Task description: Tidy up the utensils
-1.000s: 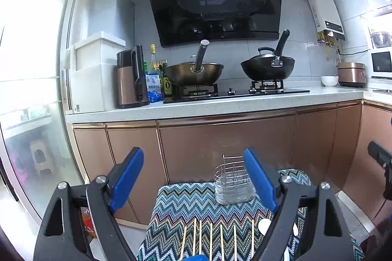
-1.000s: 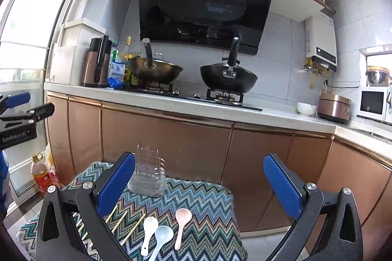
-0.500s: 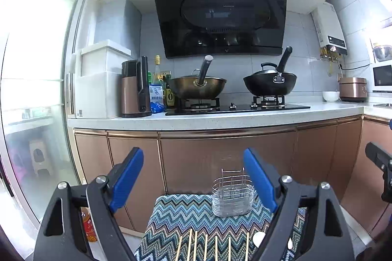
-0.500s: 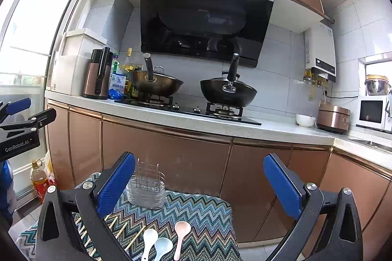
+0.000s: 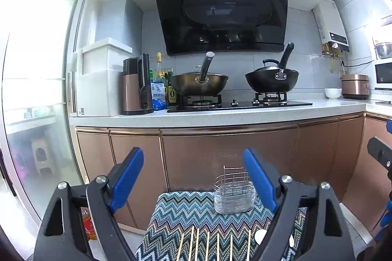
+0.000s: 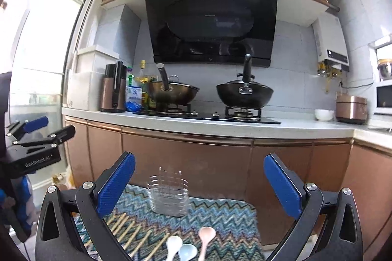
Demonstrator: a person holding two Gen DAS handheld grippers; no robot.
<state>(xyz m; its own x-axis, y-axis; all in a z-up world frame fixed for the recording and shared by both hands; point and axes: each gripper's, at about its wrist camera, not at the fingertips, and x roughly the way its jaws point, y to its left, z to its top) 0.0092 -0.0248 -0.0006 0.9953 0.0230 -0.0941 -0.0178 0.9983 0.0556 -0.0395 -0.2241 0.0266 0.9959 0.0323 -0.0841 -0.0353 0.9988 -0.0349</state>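
Observation:
A wire utensil holder [image 5: 234, 196] [image 6: 169, 197] stands upright at the back of a zigzag-patterned cloth [image 5: 186, 214] [image 6: 220, 219]. Several wooden chopsticks [image 5: 213, 246] [image 6: 127, 231] lie side by side on the cloth in front of it. Three spoons lie to their right: a white one [image 6: 173, 244], a pale blue one [image 6: 187, 251] and a pink one [image 6: 206, 236]. My left gripper [image 5: 193, 177] hovers open above the chopsticks, holding nothing. My right gripper [image 6: 199, 183] hangs open above the spoons, also with nothing in it. The left gripper [image 6: 36, 136] shows at the right wrist view's left edge.
Behind the cloth run copper cabinet doors [image 5: 227, 153] under a white counter [image 5: 220, 115] with two woks [image 5: 199, 84] [image 5: 272, 82] on a hob. A kettle [image 5: 136, 87] and bottles stand at the left. A bottle [image 5: 89, 226] sits on the floor beside the cloth.
Both cameras have tilted upward and drawn back a little, so the cloth, holder and utensils sit lower in both views. Both grippers stay open.

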